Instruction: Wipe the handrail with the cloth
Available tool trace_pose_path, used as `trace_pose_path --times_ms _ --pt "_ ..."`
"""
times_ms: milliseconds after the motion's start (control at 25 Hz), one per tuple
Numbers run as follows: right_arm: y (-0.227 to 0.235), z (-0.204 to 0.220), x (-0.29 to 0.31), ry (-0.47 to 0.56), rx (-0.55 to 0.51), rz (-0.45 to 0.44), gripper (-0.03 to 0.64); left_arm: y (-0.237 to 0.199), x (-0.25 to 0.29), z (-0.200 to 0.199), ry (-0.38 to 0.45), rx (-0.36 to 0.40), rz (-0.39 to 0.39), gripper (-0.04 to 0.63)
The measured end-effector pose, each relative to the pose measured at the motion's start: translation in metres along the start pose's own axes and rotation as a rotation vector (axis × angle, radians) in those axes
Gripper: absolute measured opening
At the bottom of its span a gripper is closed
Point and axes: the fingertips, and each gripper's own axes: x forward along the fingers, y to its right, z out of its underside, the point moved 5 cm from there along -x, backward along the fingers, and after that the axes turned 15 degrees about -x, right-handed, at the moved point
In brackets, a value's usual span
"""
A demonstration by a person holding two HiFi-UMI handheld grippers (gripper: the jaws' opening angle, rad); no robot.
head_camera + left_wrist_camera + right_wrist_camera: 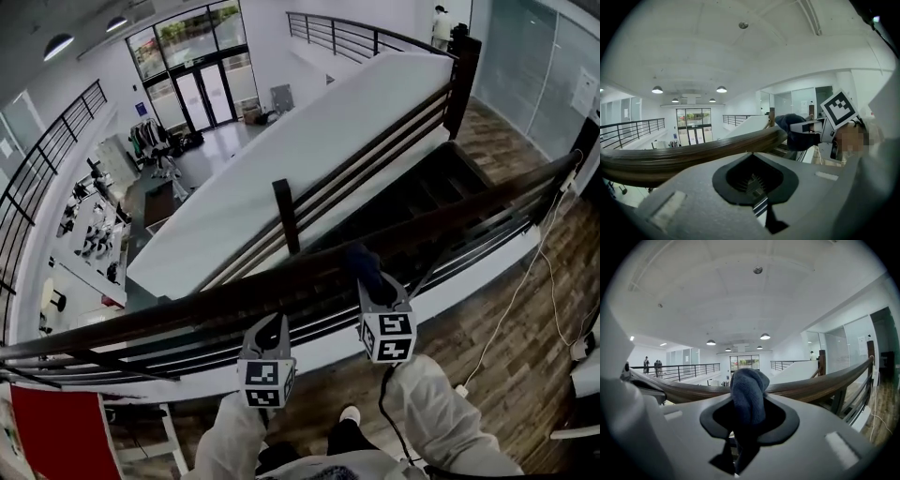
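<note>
Right gripper (375,286) fingers are clamping the dark cloth (748,394), which is pressing on top of the wooden handrail (187,314). Left gripper (267,328) fingers are sitting together, empty, near the rail. Risk: the cloth is bunching; rail friction could be dragging it loose into the stairwell.

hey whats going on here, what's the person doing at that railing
A person stands at a wooden handrail on an upper floor, holding tongs in each hand. The right tongs are shut on a dark blue cloth, which sits against the top of the rail, so this looks like wiping. The left tongs hold nothing and look shut, on the person's side of the rail.
</note>
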Motion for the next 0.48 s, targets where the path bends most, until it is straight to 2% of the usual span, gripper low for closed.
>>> trace_pose_path --times_ms 200,360,480 --pt "-0.142 -0.021 -0.013 -0.008 -0.043 -0.143 0.106 -0.086 -0.071 0.014 0.015 -0.064 -0.093 0.003" --pt "-0.272 -0.039 -0.021 -0.006 -0.102 -0.309 0.106 -0.164 -0.136 0.024 0.038 -0.136 -0.198 0.003" --pt "-0.353 -0.055 -0.026 -0.014 -0.130 -0.436 0.106 -0.214 -0.184 0.030 0.051 -0.199 -0.294 0.003"
